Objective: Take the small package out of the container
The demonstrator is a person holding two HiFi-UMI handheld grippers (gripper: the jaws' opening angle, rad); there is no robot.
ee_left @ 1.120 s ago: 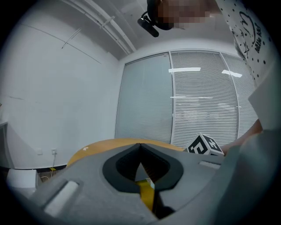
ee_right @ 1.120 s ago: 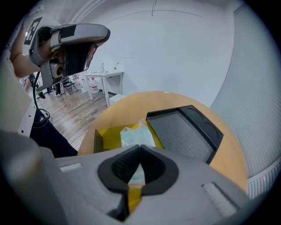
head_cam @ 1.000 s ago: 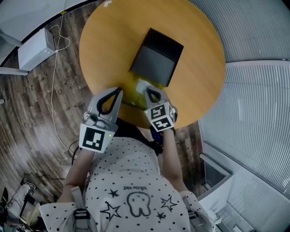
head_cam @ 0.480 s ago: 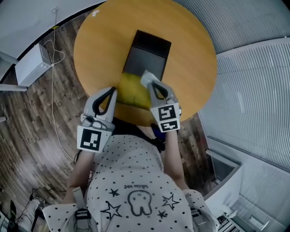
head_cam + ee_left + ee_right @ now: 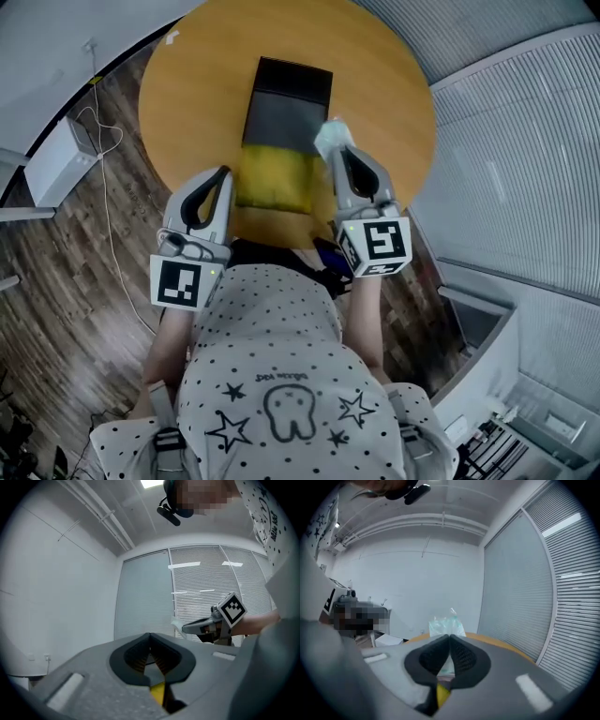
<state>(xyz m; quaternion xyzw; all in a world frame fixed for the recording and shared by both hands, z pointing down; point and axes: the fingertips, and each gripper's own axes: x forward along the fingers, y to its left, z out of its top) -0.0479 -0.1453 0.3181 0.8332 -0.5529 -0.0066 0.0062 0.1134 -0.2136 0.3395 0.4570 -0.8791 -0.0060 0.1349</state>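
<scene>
The round wooden table [image 5: 394, 103] is filling the middle of the room, and a person in a spotted white shirt [image 5: 272, 375] is standing at its near edge, leaning over it. A dark rectangular container [image 5: 286, 108] is lying lengthwise on the table, with a yellow section [image 5: 275, 178] showing at the end nearest the person. The left gripper [image 5: 223, 174] is hovering just left of that yellow end, off the container. In the left gripper view its jaws are sitting pressed together with nothing between them, and it is pointing out across the room. The right gripper [image 5: 339, 150] is hanging just beyond the container's right edge, over bare tabletop. Its jaws are pinching the lower part of the small package [image 5: 330, 137], a pale, greenish, see-through pouch whose crimped top is sticking up past the fingertips in the right gripper view. The package is sitting outside the container, beside its grey middle part and clear of its edge. It is touching nothing but the jaws.
</scene>
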